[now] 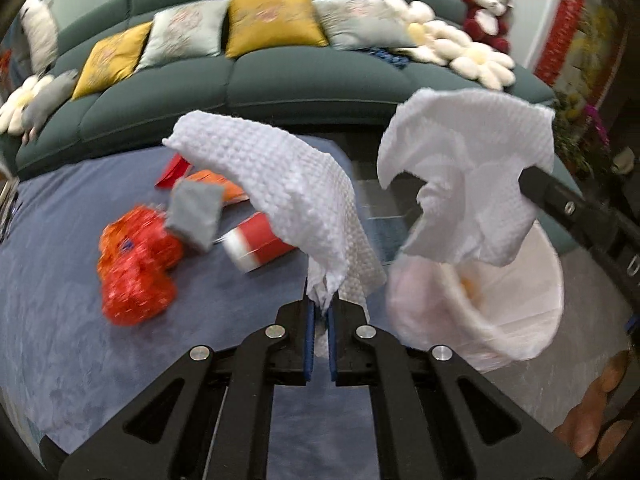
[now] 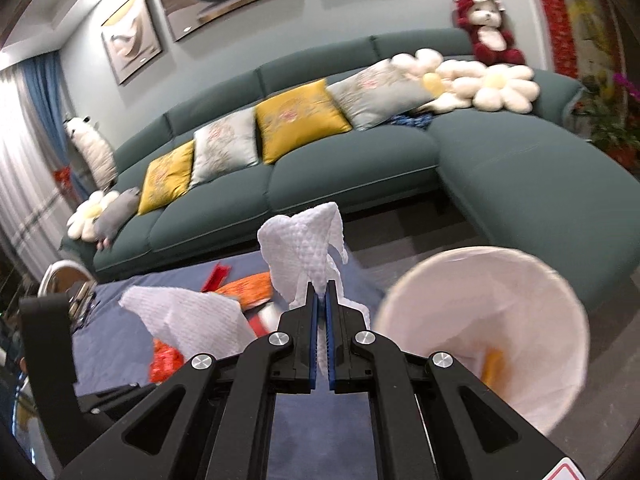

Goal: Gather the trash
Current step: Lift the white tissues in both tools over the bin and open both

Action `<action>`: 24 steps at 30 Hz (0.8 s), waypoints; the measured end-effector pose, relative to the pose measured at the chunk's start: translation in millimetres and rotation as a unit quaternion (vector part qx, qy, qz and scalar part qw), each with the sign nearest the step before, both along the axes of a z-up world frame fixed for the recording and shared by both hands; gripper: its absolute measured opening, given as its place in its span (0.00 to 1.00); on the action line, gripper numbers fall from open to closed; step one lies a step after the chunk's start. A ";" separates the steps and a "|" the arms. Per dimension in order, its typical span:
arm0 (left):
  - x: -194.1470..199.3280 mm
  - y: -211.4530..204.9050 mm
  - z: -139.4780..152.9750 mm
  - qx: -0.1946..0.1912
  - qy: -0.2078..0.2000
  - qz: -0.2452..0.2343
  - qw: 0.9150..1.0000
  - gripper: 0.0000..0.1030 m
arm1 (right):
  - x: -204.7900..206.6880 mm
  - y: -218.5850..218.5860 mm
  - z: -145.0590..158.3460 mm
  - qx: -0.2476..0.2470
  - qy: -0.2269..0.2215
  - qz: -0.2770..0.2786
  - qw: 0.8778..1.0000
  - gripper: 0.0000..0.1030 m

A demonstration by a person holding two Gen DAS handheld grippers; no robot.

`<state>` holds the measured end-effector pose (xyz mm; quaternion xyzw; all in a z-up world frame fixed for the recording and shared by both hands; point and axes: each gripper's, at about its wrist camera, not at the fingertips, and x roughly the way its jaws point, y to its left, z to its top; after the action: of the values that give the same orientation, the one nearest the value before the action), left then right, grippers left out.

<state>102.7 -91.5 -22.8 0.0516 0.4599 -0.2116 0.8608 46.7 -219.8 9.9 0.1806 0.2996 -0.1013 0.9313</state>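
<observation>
Both jaws are pinched nearly closed on paper: your left gripper (image 1: 320,308) clamps a white paper towel (image 1: 280,184) that arches up and left of its tips; your right gripper (image 2: 322,296) nips a second paper towel (image 2: 308,248) standing upright between its pads.

Right of and just beyond both jaw sets: white trash bin (image 2: 500,320), mouth tilted toward you, something orange inside, blurred. In the left wrist view the right gripper's towel (image 1: 472,168) hangs over the bin (image 1: 480,304) and covers its far rim.

Left of and beyond the left jaws, on the blue tablecloth (image 1: 80,340): crumpled orange-red wrapper (image 1: 136,264), grey square piece (image 1: 196,216), red-and-white paper cup (image 1: 256,244) on its side, orange packet (image 1: 224,184), red scrap (image 1: 174,170). Your held towel overlaps the cup and packet.

Farther off: green sofa (image 2: 360,168) with cushions, red plush monkey (image 2: 488,28). All edges motion-blurred.
</observation>
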 end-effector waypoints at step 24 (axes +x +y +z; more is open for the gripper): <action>-31.6 -135.5 -8.3 0.013 0.007 -0.103 0.995 0.06 | -71.7 -113.4 -28.2 0.013 0.012 -0.108 0.994 0.04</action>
<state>71.1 -226.9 -31.1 0.1086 0.4613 -0.2937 0.8301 -25.0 -333.3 -18.3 0.2221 0.2913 -0.1994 0.9089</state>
